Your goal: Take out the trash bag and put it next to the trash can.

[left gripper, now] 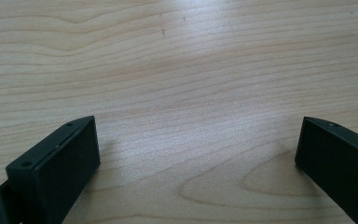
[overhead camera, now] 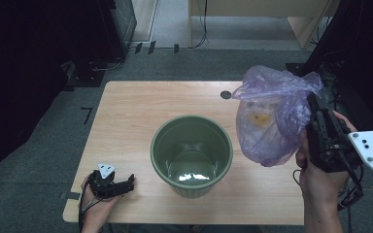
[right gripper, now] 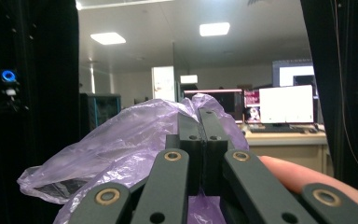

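Holding a purple bag beside the green pot

The right gripper (overhead camera: 315, 104) has its jaws clamped together on the top of a purple plastic bag (overhead camera: 269, 121), which hangs above the table (overhead camera: 126, 111), just right of the green pot (overhead camera: 192, 155). Something orange, perhaps food scraps, shows dimly through the plastic. The left gripper (overhead camera: 126, 184) rests on the table's near left corner, jaws apart with nothing between them.

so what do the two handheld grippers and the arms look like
Both are black. The left gripper has two flat, blocky jaws, a small grey three-cornered plate with dark dots and a dark trailing cable. The right gripper has slotted link arms with brass-ringed pivots, a larger white-grey dotted plate and a black cable. Forearms are bare, no sleeves.
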The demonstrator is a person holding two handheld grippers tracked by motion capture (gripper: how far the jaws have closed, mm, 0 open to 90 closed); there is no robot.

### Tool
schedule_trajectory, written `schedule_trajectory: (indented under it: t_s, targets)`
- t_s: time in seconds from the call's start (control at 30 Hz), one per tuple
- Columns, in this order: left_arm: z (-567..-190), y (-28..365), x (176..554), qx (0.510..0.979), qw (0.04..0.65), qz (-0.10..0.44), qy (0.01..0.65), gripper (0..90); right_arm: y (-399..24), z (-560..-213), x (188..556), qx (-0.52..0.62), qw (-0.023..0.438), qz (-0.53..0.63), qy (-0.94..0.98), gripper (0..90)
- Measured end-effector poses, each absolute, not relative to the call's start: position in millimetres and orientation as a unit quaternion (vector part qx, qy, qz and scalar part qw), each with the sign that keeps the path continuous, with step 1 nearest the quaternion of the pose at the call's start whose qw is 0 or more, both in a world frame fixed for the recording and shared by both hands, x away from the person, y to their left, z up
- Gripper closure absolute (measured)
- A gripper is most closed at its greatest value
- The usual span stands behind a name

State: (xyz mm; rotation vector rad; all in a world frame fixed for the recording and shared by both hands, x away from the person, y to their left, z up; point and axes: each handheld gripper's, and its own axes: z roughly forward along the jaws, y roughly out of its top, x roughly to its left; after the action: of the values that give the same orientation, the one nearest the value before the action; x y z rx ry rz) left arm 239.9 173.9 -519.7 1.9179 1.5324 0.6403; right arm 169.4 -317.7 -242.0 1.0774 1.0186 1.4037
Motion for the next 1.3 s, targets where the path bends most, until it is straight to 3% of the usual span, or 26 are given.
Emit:
schedule_trajectory:
  t_s: [0.43, 0.6, 0.87, 1.07, 1.1, 1.23, 1.3]
  targets:
    - [-520, 174, 240, 0.722, 0.298, 0.241, 0.577, 0.0, -310, -292, 215, 0.488, 0.498, 0.545, 0.465, 90.0]
    - [-520, 174, 240, 0.722, 0.298, 0.241, 0.577, 0.0, -307, -313, 238, 0.515, 0.468, 0.543, 0.469, 90.0]
    - [-520, 174, 240, 0.721, 0.298, 0.241, 0.577, 0.0, -278, -321, 267, 0.494, 0.455, 0.562, 0.482, 90.0]
    - [-520, 174, 240, 0.721, 0.298, 0.241, 0.577, 0.0, -268, -330, 281, 0.472, 0.417, 0.604, 0.488, 90.0]
    - [-520, 174, 240, 0.721, 0.298, 0.241, 0.577, 0.0, -268, -334, 283, 0.468, 0.409, 0.605, 0.498, 88.7]
    - [-520, 174, 240, 0.721, 0.298, 0.241, 0.577, 0.0, -274, -352, 287, 0.446, 0.325, 0.626, 0.551, 69.8]
    - [-520, 174, 240, 0.721, 0.298, 0.241, 0.577, 0.0, -278, -358, 286, 0.446, 0.312, 0.623, 0.562, 61.6]
